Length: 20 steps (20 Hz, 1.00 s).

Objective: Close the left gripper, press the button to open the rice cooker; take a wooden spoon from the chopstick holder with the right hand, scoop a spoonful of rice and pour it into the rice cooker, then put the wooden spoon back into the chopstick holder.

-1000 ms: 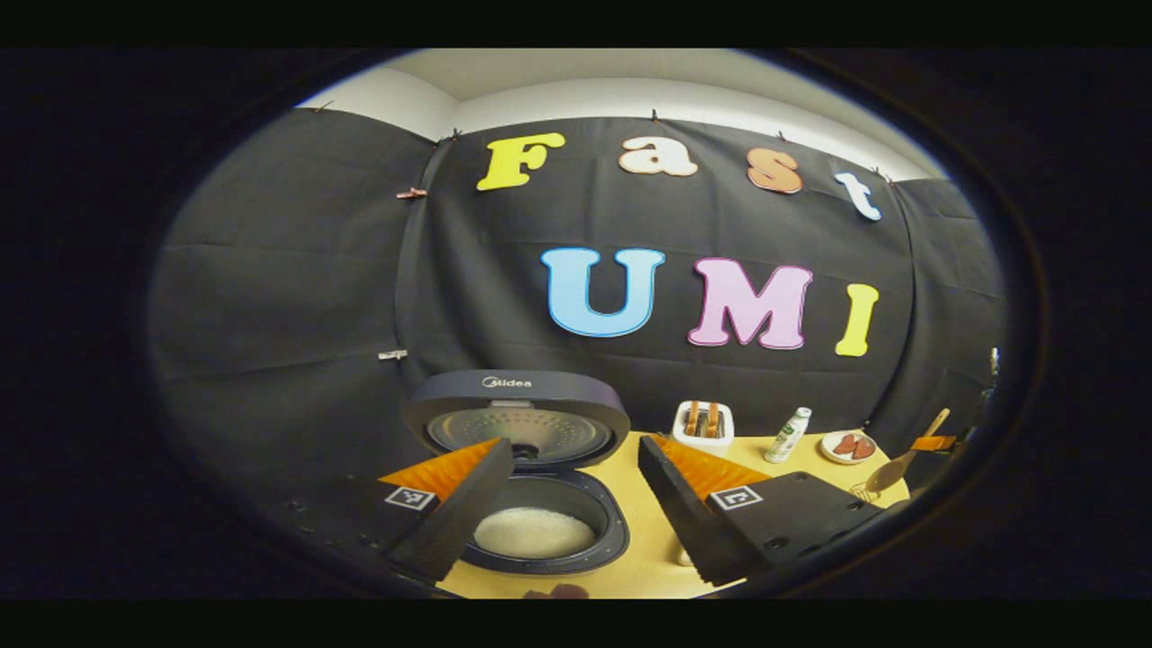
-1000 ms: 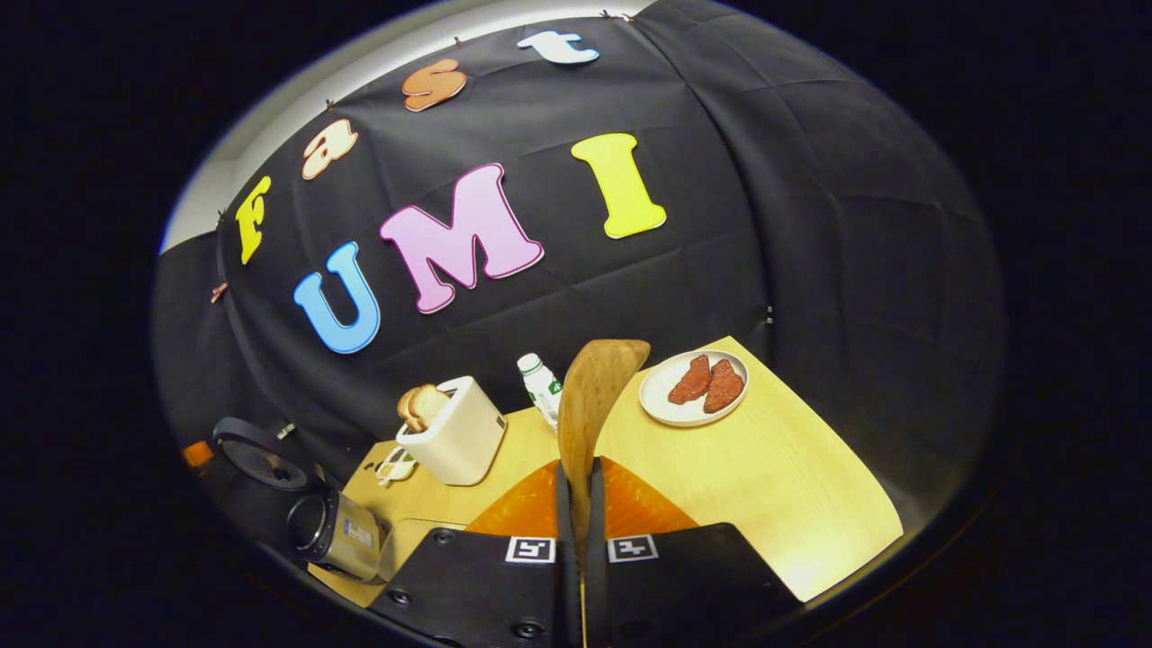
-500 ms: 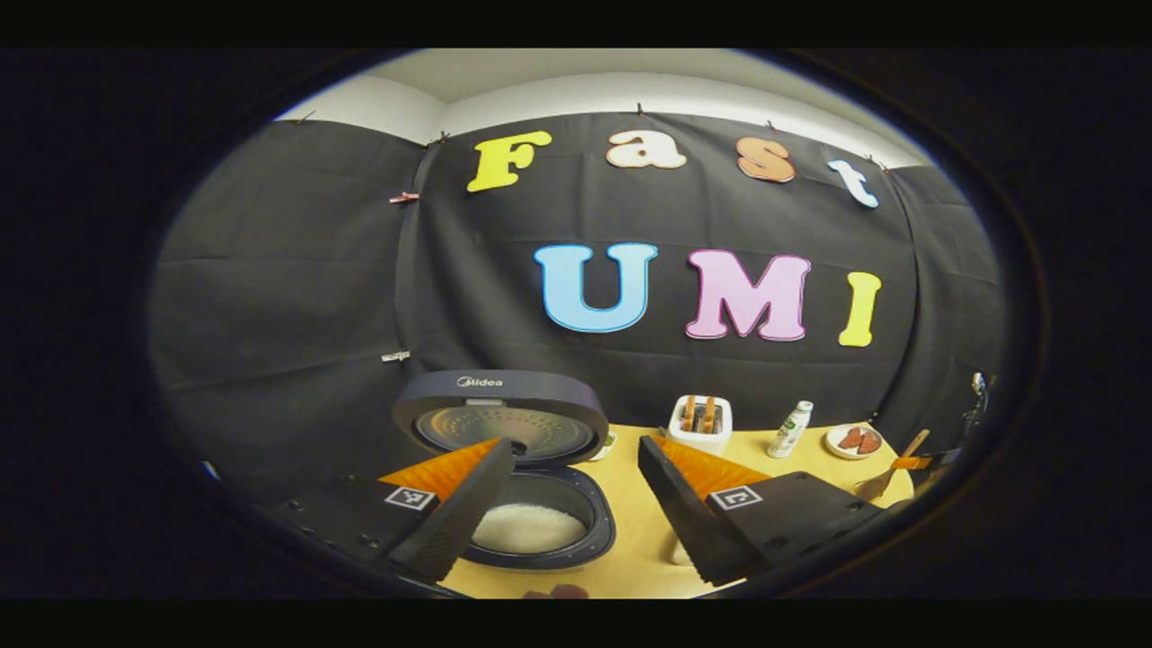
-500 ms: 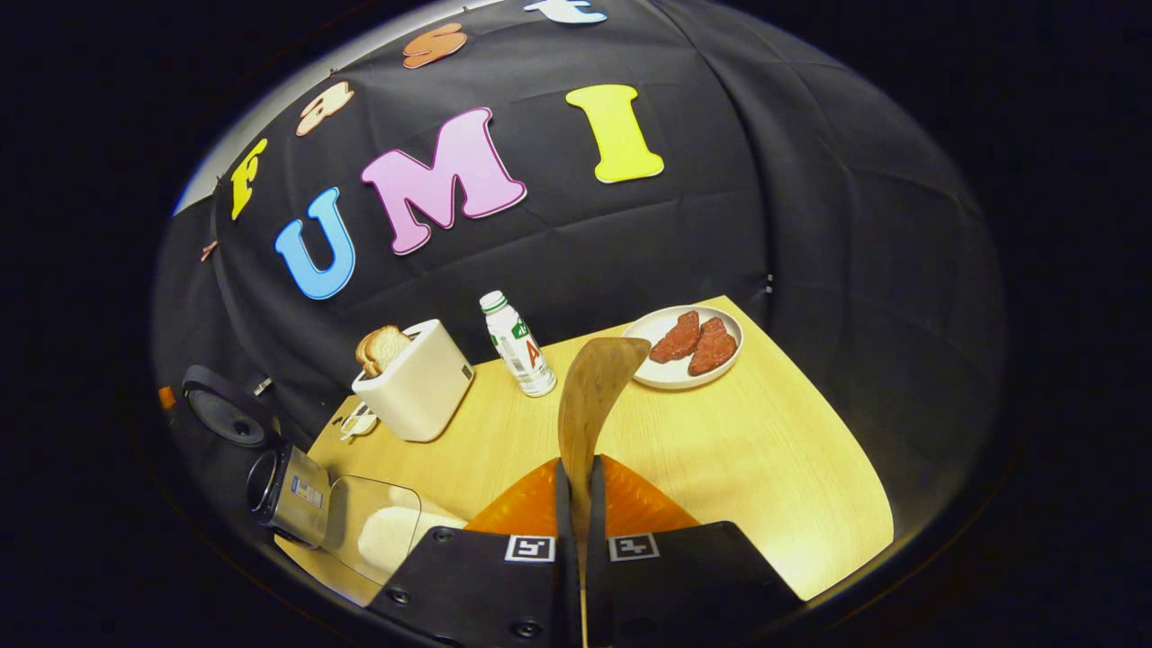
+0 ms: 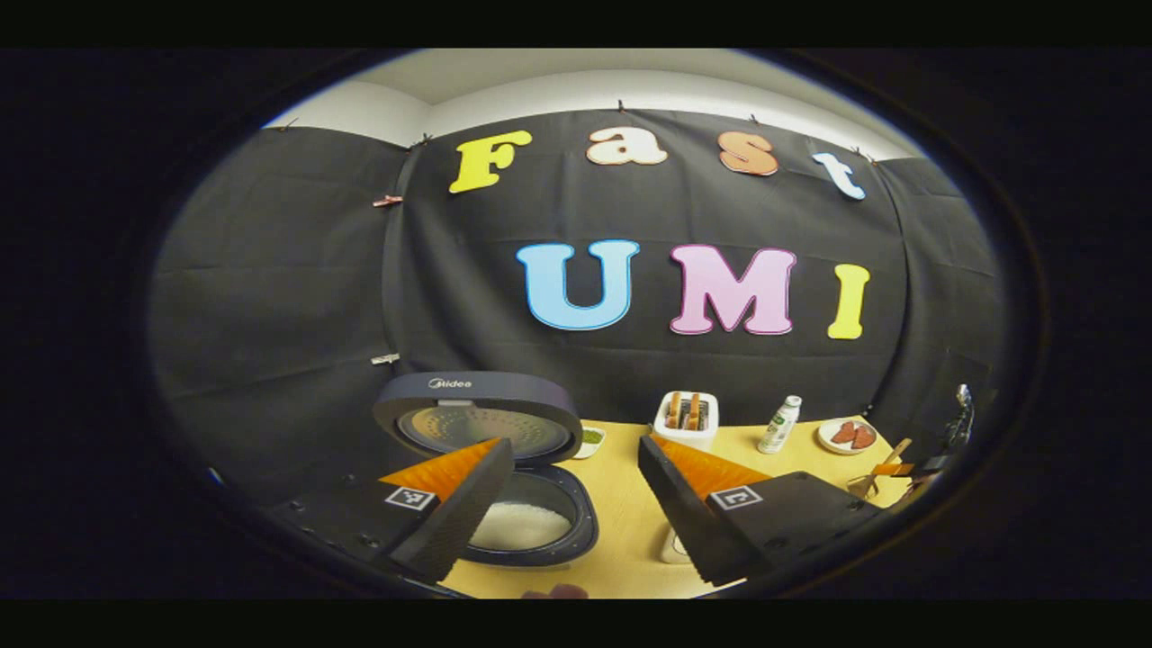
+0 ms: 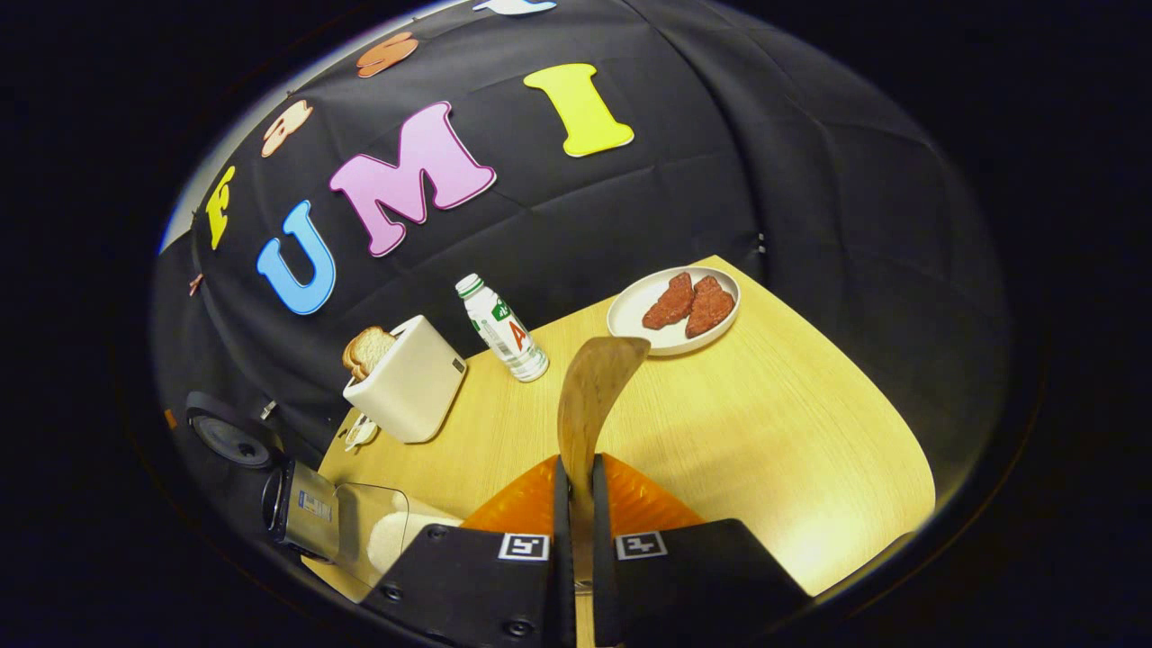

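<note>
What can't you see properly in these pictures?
- Left gripper view: the rice cooker's near rim is hidden behind the left gripper's finger.
- Right gripper view: the wooden spoon's handle disappears between the right gripper's fingers, so its end is hidden.
- Right gripper view: the clear container of rice is partly covered by the gripper body.
- Left gripper view: the plate is too small to tell what food is on it.

Left tongs (image 5: 576,504): fingers spread wide apart, one at 7 o'clock and one at 5 o'clock of the left gripper view, nothing between them. Right tongs (image 6: 576,472): fingers drawn almost together at 6 o'clock of the right gripper view, both pressing a wooden spoon (image 6: 589,396) (handle clamped, bowl pointing toward 12 o'clock).
</note>
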Available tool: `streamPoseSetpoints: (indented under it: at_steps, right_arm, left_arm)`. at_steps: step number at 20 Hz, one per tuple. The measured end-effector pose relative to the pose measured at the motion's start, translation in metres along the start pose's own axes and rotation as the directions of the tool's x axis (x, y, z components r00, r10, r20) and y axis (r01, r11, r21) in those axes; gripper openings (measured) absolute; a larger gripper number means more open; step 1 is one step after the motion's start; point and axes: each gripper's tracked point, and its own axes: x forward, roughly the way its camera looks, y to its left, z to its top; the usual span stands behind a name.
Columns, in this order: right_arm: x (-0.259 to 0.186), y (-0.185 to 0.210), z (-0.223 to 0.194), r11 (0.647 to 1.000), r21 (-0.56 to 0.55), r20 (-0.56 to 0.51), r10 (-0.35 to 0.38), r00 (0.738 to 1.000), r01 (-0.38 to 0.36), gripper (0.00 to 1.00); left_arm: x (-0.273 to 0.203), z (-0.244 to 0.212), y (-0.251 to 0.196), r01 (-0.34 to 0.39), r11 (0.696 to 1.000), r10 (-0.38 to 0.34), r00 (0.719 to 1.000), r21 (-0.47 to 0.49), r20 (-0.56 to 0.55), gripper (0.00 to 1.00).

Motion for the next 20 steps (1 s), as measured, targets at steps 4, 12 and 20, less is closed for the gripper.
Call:
streamPoseSetpoints:
  at_steps: [4,12,20]
  right_arm:
    - [-0.003,-0.001,0.002,0.998,0.057,0.009,-0.003,1.0,0.002,0.21]
    - [-0.05,-0.037,0.027,0.985,0.002,0.121,-0.173,0.977,0.174,0.99]
    - [-0.146,-0.059,0.072,0.959,-0.019,0.293,-0.264,0.919,0.282,0.98]
  left_arm:
    - [0.002,0.005,0.0,0.009,1.0,-0.01,1.0,0.023,0.012,0.95]
    - [0.004,0.013,-0.001,0.06,0.998,-0.061,0.997,0.03,0.041,0.95]
    - [0.01,0.034,0.0,0.124,0.992,-0.127,0.986,0.036,0.108,0.95]
